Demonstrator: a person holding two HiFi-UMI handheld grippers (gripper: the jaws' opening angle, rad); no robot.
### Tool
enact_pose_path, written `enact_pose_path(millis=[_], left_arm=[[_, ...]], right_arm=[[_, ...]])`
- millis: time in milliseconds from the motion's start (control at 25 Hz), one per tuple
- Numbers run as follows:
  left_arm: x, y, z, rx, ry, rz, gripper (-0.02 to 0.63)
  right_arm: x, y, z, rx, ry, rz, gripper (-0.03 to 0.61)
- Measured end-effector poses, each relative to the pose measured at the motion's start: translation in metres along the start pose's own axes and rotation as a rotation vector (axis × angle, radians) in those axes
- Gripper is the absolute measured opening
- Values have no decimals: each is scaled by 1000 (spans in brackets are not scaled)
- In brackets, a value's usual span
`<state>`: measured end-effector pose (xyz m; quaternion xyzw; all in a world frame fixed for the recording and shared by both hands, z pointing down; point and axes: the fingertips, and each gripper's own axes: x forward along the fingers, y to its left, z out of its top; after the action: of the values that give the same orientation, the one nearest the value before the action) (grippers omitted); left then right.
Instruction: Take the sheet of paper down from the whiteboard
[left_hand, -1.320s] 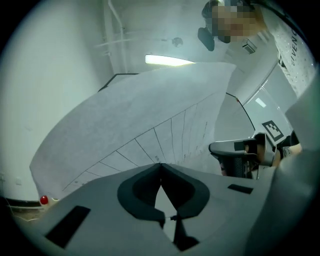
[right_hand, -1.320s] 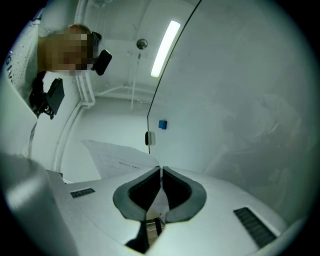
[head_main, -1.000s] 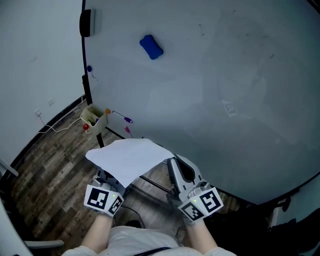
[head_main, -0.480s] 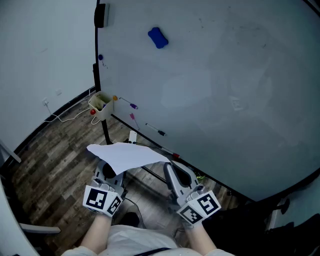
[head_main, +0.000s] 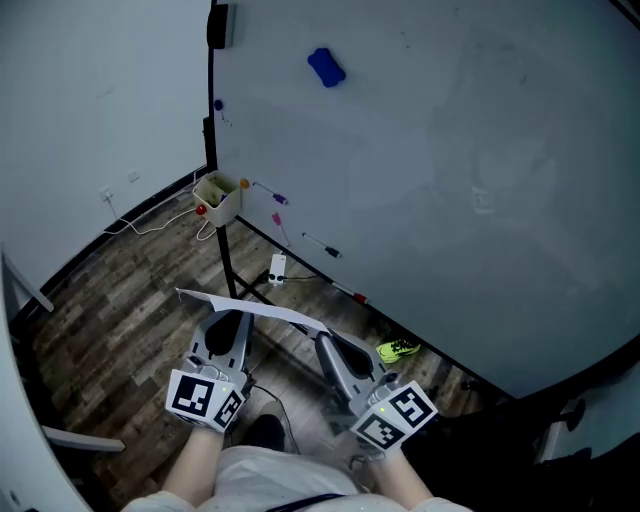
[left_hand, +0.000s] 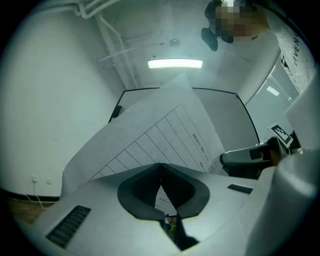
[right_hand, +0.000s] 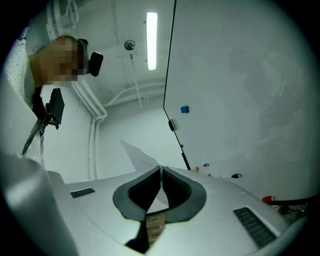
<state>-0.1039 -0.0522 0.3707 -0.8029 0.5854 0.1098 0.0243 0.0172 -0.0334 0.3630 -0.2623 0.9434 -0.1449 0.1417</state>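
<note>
The sheet of paper is off the whiteboard and shows almost edge-on as a thin white strip just above both grippers. My left gripper is shut on its left part. In the left gripper view the paper rises from the closed jaws and shows a printed table. My right gripper is shut on the sheet's right end. In the right gripper view a white corner of the paper sticks up past the closed jaws. A blue eraser is stuck high on the board.
Along the board's lower edge lie several markers, with a small beige box at the left corner. On the wooden floor are a white power strip, a cable and a green shoe. A white wall stands left.
Both grippers have lowered the paper and tipped it from a broad face-up sheet to nearly edge-on. The whiteboard has drawn farther away in the head view.
</note>
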Motion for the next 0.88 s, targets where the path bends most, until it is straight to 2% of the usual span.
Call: enact_pose_path(millis=[240, 480, 880], left_arm=[[-11, -7, -1, 6, 10, 2, 14], [-18, -7, 1, 20, 18, 6, 14], [-31, -2, 0, 24, 43, 20, 14]], right_arm=[[-9, 10, -14, 92, 11, 33, 28], [-8, 17, -23, 281, -15, 80, 28], [-5, 24, -25, 526, -82, 158, 28]])
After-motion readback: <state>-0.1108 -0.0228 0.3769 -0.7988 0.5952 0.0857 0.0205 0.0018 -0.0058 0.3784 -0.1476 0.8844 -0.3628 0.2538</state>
